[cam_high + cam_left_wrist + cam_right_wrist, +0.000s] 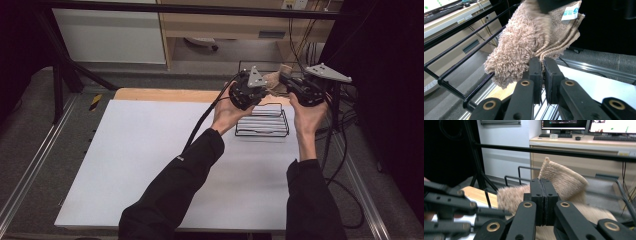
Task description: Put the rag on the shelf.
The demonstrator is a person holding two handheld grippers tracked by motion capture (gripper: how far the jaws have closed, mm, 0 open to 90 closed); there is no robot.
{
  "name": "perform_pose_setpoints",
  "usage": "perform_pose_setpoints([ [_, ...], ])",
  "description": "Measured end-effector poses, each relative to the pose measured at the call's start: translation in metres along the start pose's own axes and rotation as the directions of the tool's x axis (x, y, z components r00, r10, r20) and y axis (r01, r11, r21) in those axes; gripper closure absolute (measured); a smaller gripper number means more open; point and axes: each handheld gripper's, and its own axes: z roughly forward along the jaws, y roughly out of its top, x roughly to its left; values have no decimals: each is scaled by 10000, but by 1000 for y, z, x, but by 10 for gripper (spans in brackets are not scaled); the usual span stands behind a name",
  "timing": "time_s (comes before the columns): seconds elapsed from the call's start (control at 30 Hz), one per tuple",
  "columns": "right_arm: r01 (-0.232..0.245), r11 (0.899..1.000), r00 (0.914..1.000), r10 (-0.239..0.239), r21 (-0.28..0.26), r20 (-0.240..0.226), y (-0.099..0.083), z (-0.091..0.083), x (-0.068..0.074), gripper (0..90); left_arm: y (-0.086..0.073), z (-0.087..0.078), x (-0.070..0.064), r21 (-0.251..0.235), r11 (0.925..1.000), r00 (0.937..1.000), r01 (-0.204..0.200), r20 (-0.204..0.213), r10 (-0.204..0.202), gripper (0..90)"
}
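A tan fluffy towel (274, 79) hangs bunched between my two grippers over the table's far right. My left gripper (266, 86) points at it from the left, my right gripper (286, 81) from the right. In the left gripper view the towel (524, 42) narrows down to the tips of my left gripper (542, 61), whose jaws stand a thin slit apart around its edge. A white label (570, 12) shows near the top. My right gripper (543, 181) has its jaws pressed together, and the towel (564, 180) rises just behind its tips.
A black wire rack (262, 122) sits on the white table top (150, 160) right under the hands; its bars (461, 65) run close to the towel. Cables trail off the right edge. A black frame bar crosses behind the table.
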Motion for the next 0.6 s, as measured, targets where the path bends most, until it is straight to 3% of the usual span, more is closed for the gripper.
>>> perform_pose_setpoints([
  [0.2,-796,9966,9968,795,-199,-51,-20,-18,-12,898,3,-6,-4,-38,9999,9999,101,124,-100,809],
  [0.3,-1036,9944,9946,1037,-190,53,-30,-19,-15,898,5,-14,-4,-90,9989,9985,452,302,-449,713],
  [0.43,-1510,9882,9884,1513,-258,118,-42,-18,-20,900,6,-24,1,-398,9947,9953,946,254,-936,682],
  [0.5,-1534,9879,9881,1537,-209,106,-45,-16,-20,900,5,-23,5,-396,9917,9920,1223,355,-1209,706],
  [0.6,-1612,9867,9869,1613,-223,38,-48,-15,-20,886,2,-16,4,-112,9930,9928,1173,243,-1170,765],
])
